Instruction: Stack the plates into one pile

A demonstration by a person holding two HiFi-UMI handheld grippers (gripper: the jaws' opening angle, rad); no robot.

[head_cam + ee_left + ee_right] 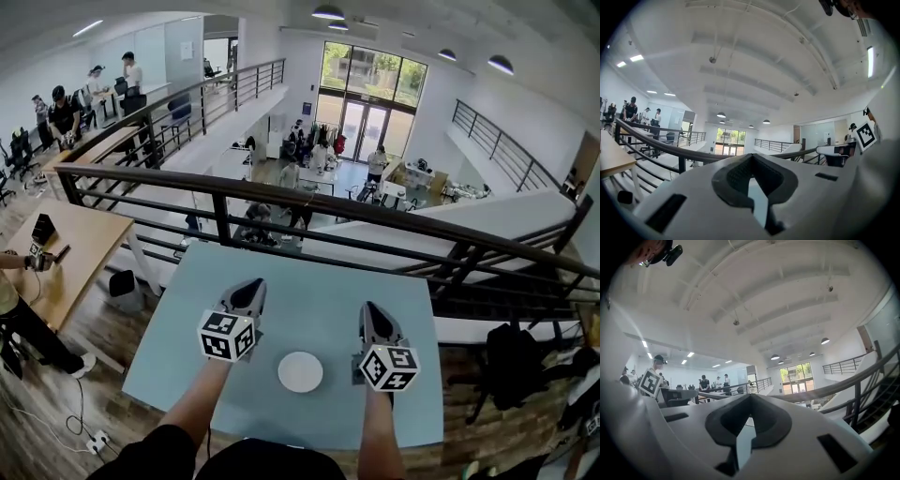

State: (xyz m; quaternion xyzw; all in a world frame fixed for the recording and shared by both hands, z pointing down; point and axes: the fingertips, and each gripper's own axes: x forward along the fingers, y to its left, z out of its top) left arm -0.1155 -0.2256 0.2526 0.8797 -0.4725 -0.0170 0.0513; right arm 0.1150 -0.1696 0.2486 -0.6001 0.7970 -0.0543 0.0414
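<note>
Both the left claw [249, 292] and right claw [372, 314] are pinched together, empty, held level above the surface [178, 328]. The plates [300, 371] lie between them as one white pile; the stack looks finished, so both should keep clear of it.

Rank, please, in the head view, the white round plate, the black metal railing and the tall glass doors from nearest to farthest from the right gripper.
1. White round plate, just left of the right gripper.
2. Black metal railing, straight ahead of it.
3. Tall glass doors, far beyond the railing.
</note>
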